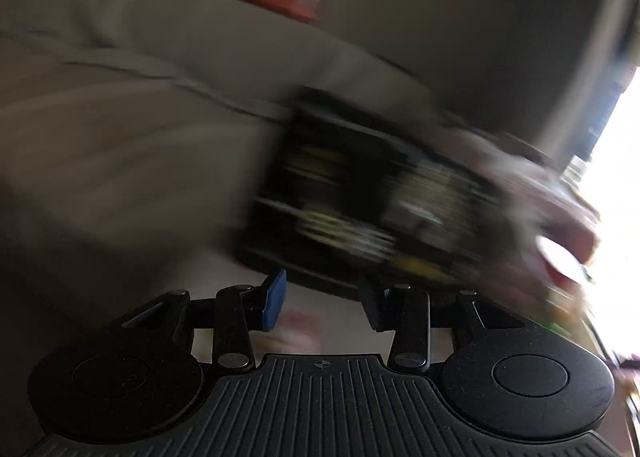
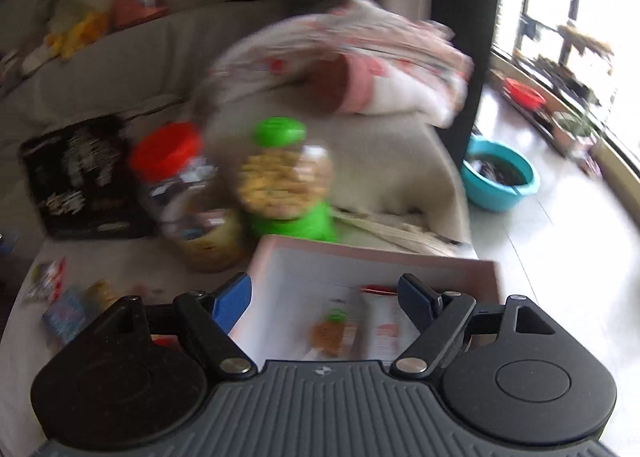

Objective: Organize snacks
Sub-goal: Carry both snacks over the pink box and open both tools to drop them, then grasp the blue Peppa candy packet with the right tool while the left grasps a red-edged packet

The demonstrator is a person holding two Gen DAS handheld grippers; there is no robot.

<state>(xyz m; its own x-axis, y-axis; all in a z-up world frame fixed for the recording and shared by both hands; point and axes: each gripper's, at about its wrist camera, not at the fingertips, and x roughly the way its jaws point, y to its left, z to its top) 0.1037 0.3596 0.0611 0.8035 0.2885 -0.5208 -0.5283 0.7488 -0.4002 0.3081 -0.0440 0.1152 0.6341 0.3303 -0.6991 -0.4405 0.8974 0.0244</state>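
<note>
Both views are motion-blurred. In the right wrist view a pink-rimmed white box (image 2: 460, 263) sits just ahead, with small snack packets (image 2: 332, 331) inside. My right gripper (image 2: 326, 303) is open and empty over the box's near edge. Behind stand a red-lidded jar (image 2: 176, 177), a green-lidded jar of yellow snacks (image 2: 286, 177) and a black box (image 2: 80, 177). Loose packets (image 2: 64, 303) lie at the left. In the left wrist view my left gripper (image 1: 322, 303) is open and empty, just before the black box (image 1: 360, 201).
A grey sofa (image 2: 120, 69) with toys (image 2: 100, 17) runs behind the table. A folded floral blanket (image 2: 360, 57) lies on a cushion. A blue basin (image 2: 500, 177) sits on the floor at right, near a bright window.
</note>
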